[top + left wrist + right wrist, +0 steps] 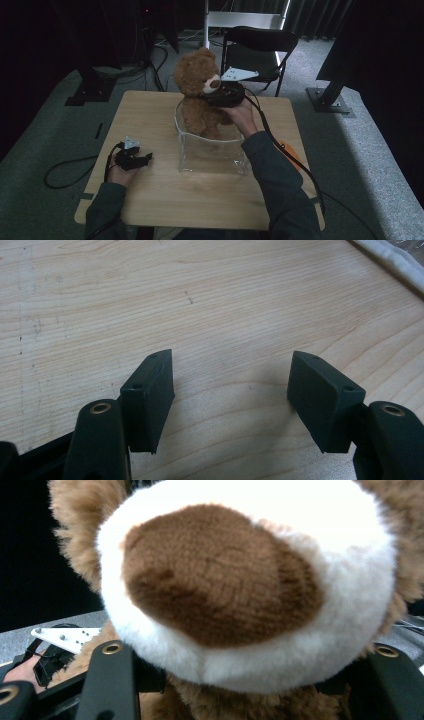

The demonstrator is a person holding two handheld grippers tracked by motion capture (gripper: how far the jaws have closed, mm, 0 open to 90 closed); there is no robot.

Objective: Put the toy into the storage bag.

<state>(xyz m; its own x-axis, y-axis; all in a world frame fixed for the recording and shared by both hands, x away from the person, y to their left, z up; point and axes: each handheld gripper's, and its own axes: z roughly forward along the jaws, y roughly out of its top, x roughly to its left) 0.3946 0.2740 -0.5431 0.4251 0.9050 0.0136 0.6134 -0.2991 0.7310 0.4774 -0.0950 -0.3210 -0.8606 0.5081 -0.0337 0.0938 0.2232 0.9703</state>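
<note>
Sits upright, the brown teddy bear, with its lower body inside a clear plastic box near the middle of the desk, a little toward the far edge. Rises well above the box rim, head and chest clear of it, white muzzle with a brown nose turned toward the right side of the desk.

Comes in from the near right corner, a dark sleeve, with the hand carrying the right gripper up against the bear just under the muzzle. Looks from the right gripper view straight into the muzzle, very close, with the two black arms standing wide at either side of the fur below the chin. Hidden behind the fur, the pads themselves; appear to pinch the bear at the neck, since the plush bulges down between the arms and is held upright there.

Rests near the left edge of the desk, toward the near left corner, the left gripper, well apart from the box. Spread wide in the left gripper view, its two black pads, with nothing but bare wood grain between them. Trails off the left edge onto the floor, a black cable.
</note>
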